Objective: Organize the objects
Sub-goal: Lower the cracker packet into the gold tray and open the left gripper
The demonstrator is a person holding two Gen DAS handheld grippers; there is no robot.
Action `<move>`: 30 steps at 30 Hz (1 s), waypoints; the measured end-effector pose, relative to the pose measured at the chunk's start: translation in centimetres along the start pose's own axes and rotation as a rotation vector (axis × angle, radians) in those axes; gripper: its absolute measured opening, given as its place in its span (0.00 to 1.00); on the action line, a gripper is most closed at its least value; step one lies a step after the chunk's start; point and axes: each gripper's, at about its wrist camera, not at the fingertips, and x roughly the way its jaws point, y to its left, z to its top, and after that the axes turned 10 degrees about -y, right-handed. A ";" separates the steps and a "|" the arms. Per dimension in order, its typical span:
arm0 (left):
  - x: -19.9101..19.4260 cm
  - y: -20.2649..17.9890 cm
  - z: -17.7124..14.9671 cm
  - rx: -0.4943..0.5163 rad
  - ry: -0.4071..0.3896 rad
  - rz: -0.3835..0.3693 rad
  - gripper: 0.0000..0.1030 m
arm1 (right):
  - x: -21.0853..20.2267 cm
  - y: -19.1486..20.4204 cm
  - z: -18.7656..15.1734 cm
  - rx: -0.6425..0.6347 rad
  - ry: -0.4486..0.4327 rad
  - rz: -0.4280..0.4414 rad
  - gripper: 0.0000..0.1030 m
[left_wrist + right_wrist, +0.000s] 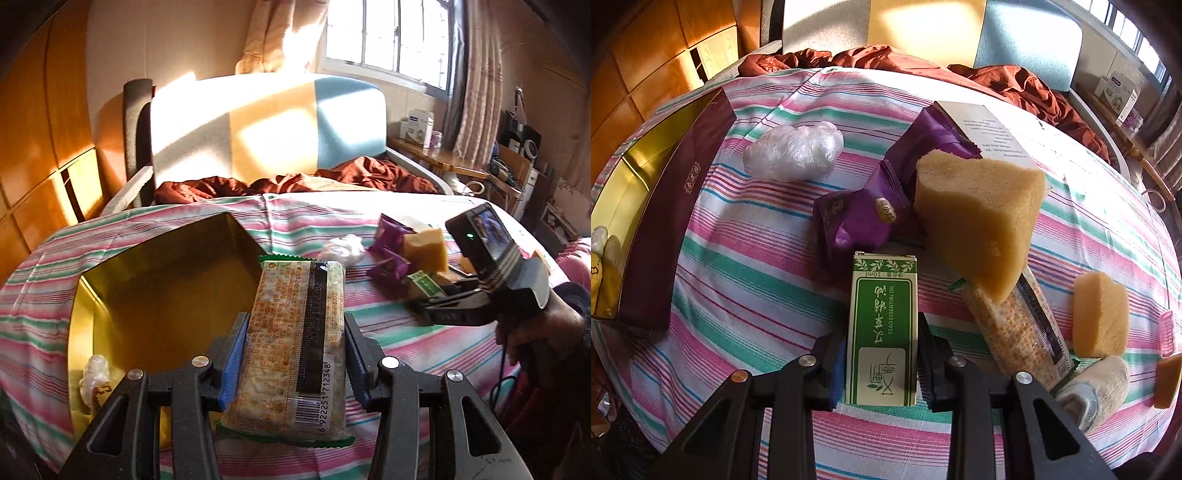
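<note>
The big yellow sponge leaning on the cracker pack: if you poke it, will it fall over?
Probably. The sponge stands tilted on a narrow end, propped on the cracker pack, so a small push would likely tip it. Its holey foam looks light and squashy, so a grip would likely dent it, not break it.

striped bedsheet, rust blanket, window

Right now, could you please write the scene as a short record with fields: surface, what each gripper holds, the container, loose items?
surface: striped bedsheet
left gripper: shut on cracker packet, beside the box
right gripper: shut on essential oil box
container: open gold-lined box, mostly empty
loose items: large sponge, small sponge, purple sachets, plastic wrap ball, second cracker packet
</note>
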 end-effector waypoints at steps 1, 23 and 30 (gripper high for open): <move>0.2 1.0 0.0 -0.013 0.006 0.022 0.47 | 0.0 0.0 0.0 -0.002 -0.001 -0.002 0.30; 6.2 19.5 0.2 -0.346 0.185 0.227 0.47 | 0.2 0.4 0.0 -0.040 -0.008 -0.019 0.30; 7.1 20.9 -0.5 -0.356 0.212 0.296 0.49 | 0.2 0.7 0.0 -0.061 -0.010 -0.029 0.30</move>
